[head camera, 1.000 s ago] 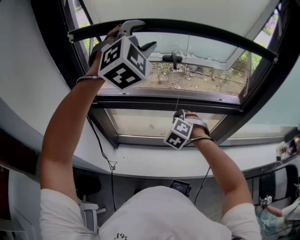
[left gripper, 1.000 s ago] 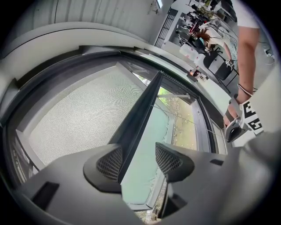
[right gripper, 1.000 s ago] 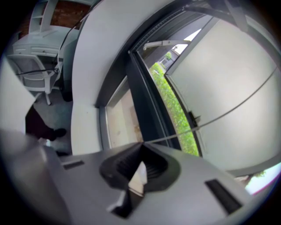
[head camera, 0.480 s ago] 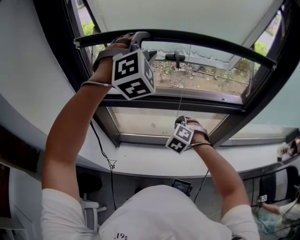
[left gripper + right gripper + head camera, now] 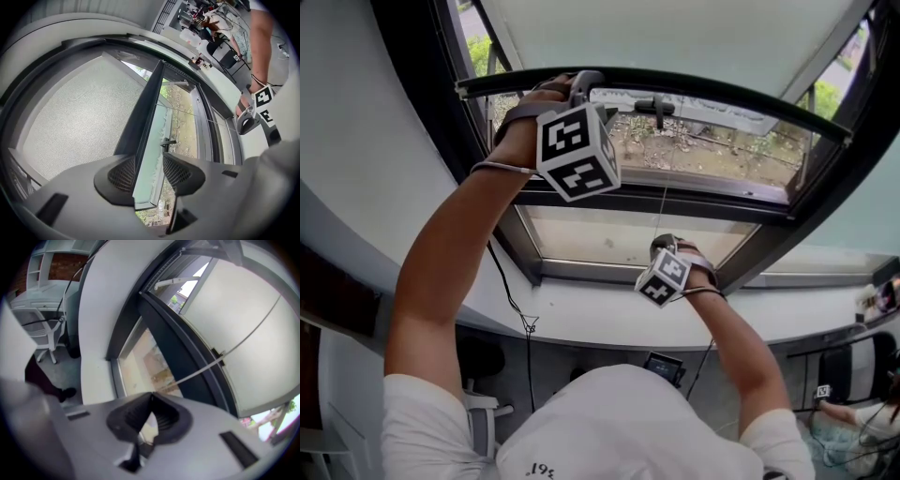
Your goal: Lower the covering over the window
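Tongs were up at the window in both hands. The grey plastic left tongs [image 5: 149, 173] reached the dark bottom bar [image 5: 147, 108] of the white woven roller blind [image 5: 70, 122]. Their jaws stood fairly wide and had just been closing; the bar ran between them, close against one pad, with a strip of daylight showing beside the other. The blind hung above these tongs, its bar crossing the upper part of the dark-framed window [image 5: 722, 208]. Lower down and nearer the person, the grey right tongs [image 5: 149, 417] were clamped together on a thin pale pull cord [image 5: 197, 371] — it ran straight from their jaws up across the window frame. Below the right tongs lay the white window sill [image 5: 600, 323].
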The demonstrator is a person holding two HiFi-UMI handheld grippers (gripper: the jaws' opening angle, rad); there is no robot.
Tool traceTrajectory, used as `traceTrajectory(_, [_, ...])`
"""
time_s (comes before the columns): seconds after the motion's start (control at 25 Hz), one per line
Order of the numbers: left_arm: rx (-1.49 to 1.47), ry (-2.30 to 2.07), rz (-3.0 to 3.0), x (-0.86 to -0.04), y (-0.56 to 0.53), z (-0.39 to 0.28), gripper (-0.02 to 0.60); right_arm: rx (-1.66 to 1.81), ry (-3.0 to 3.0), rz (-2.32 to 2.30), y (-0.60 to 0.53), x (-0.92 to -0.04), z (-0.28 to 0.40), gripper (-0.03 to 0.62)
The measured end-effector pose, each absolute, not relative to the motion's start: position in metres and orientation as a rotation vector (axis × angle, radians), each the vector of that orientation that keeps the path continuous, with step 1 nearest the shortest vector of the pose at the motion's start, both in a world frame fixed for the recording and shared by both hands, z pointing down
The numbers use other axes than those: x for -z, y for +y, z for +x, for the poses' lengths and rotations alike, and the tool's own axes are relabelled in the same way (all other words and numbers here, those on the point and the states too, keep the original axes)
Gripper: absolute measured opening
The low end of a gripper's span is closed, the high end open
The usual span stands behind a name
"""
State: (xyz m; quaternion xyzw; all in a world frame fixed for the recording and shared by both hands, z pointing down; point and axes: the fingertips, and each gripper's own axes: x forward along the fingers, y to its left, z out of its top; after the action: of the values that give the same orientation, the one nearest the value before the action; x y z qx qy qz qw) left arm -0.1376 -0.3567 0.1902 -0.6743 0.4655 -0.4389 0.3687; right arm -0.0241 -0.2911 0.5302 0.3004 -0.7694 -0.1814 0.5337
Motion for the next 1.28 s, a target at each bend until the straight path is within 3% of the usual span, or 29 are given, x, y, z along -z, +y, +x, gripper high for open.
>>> traceTrajectory(0.44, [1.143,1.214,-1.74,-0.191,-0.359,-0.139,0.186,0.585,-1.906,0.759,-0.294,-0.518,-0.031,0.027])
traceTrajectory(0.56, [1.145,1.214,-1.74,-0.191,-0.359,-0.139,0.184,0.584,-1.941,0.771,-0.296,-0.498,-0.028,0.129])
traceTrajectory(0.68, [1.152,1.215,-1.741,-0.191,-0.359,-0.14,0.183,0.641,-1.946,0.784,-0.301,-0.467,-0.022,0.151])
traceTrajectory(0.92, [1.177,1.213,-1.738,-0.193,-0.358,-0.139,0.176,0.682,-1.954,0.867,-0.317,-0.412,-0.004,0.152])
traceTrajectory(1.28, [1.237,1.194,-1.782,-0.225,-0.354,-0.139,0.175,0.697,-1.921,0.915,-0.322,-0.402,0.012,0.152])
